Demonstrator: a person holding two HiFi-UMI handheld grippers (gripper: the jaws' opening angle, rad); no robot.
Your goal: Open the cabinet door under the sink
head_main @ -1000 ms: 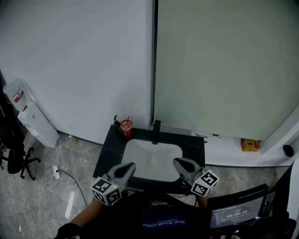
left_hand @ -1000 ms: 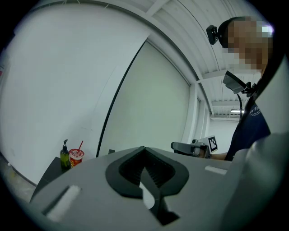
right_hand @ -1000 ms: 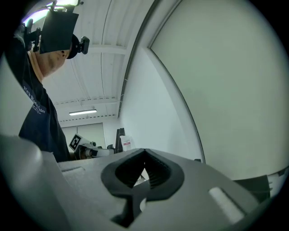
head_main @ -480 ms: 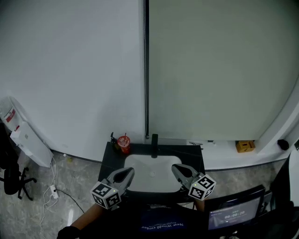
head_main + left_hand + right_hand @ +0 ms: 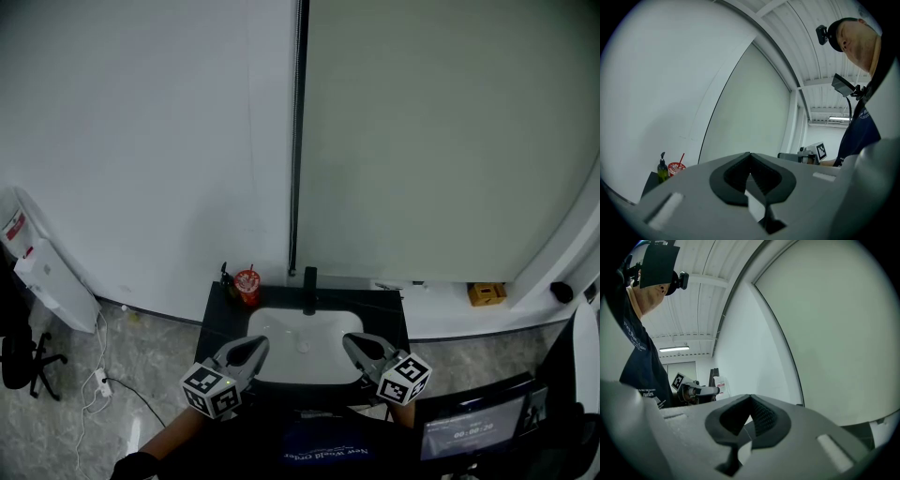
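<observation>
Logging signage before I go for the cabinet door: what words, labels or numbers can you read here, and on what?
"00:00:20", roughly: on the dark screen, lower right.
White print on the person's dark shirt: upside down, too blurred to read.
Red label on the white water dispenser: too small to read.
Red paper cup and small yellow box: markings unreadable.

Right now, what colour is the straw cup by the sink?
The round cup is red; clearest in head view.

Navy shirt, white print — black head camera
</observation>
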